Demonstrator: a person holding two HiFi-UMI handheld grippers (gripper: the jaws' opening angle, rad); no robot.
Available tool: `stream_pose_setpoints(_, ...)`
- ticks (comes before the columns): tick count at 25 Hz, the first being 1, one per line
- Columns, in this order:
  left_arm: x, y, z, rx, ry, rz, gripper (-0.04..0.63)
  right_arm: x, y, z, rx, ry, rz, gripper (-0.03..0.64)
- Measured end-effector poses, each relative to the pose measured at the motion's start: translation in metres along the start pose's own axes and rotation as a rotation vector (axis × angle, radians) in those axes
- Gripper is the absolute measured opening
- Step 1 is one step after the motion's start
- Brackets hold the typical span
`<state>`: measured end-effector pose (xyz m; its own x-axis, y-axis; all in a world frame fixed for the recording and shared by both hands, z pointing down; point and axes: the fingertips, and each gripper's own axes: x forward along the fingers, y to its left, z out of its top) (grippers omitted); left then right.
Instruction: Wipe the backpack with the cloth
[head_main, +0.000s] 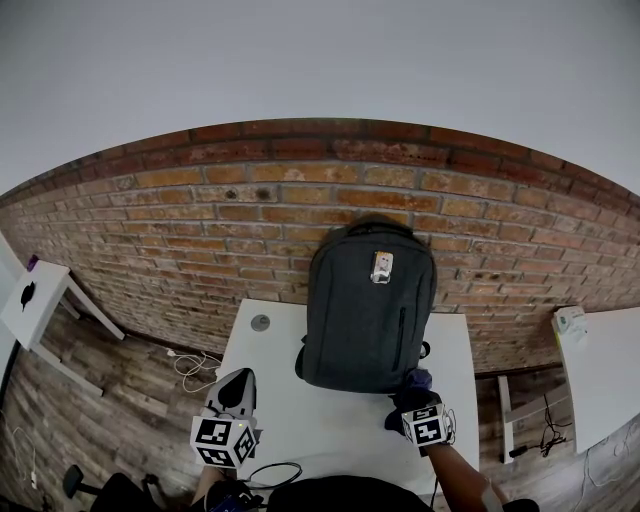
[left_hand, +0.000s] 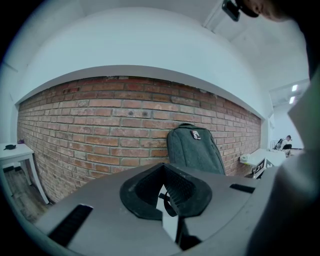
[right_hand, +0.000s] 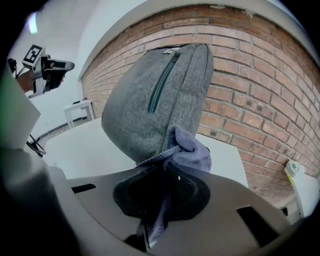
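Note:
A dark grey backpack (head_main: 368, 310) stands upright on the white table (head_main: 300, 425) and leans against the brick wall. My right gripper (head_main: 413, 398) is at the bag's lower right corner, shut on a purple cloth (head_main: 415, 381). In the right gripper view the cloth (right_hand: 189, 150) is bunched against the backpack (right_hand: 150, 95) just past the right gripper (right_hand: 165, 172). My left gripper (head_main: 236, 392) hovers over the table's left front, well left of the bag, jaws closed and empty. From the left gripper (left_hand: 165, 189) the backpack (left_hand: 195, 150) shows farther off.
A brick wall (head_main: 200, 230) backs the table. A cable grommet (head_main: 260, 322) sits near the table's left edge, and a black cable (head_main: 275, 472) loops at the front edge. A small white side table (head_main: 35, 295) stands left, another white table (head_main: 600, 370) right.

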<state>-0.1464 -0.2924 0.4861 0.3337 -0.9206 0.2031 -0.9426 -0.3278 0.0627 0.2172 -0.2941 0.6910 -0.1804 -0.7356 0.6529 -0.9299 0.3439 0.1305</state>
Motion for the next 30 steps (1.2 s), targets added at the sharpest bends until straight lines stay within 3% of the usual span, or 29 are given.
stream_pose_setpoints(21,-0.002,0.004,-0.004,-0.01,0.005,0.012,-0.003,-0.025,-0.056,0.159,0.018,-0.287,-0.092,0.029)
stream_pose_setpoints(30,-0.003,0.008,-0.003,-0.015,-0.001,0.02,-0.002,-0.041,-0.087,0.249,-0.019,-0.432,-0.143,0.029)
